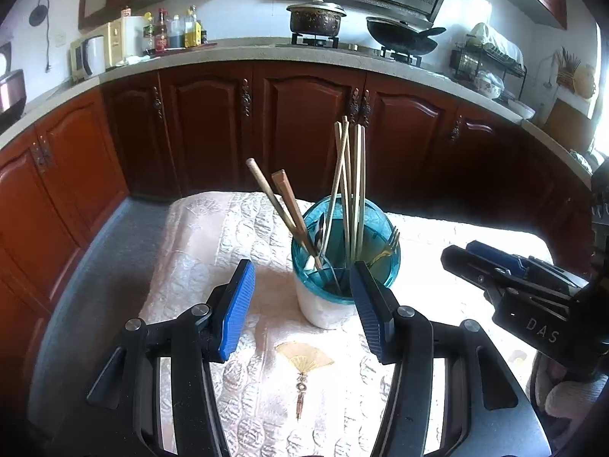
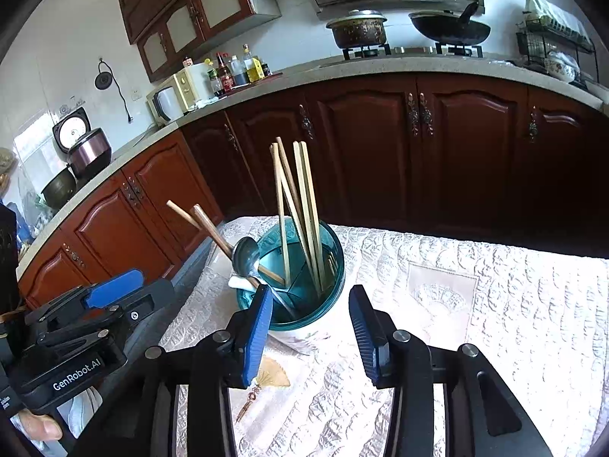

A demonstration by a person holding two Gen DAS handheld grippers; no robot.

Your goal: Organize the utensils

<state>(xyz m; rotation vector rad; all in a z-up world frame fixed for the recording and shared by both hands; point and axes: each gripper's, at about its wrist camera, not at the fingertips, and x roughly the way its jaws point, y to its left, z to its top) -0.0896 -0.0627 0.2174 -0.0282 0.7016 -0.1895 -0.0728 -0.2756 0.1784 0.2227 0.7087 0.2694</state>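
four chopsticks (image 2: 300, 205), two wooden handles (image 2: 207, 224), one holder (image 2: 304, 304).

"DAS" in white letters on right gripper (image 1: 460, 255) black body, partly cut off. "GenRobot.AI" in white on left gripper (image 2: 125, 285) black body. Nothing else legible.
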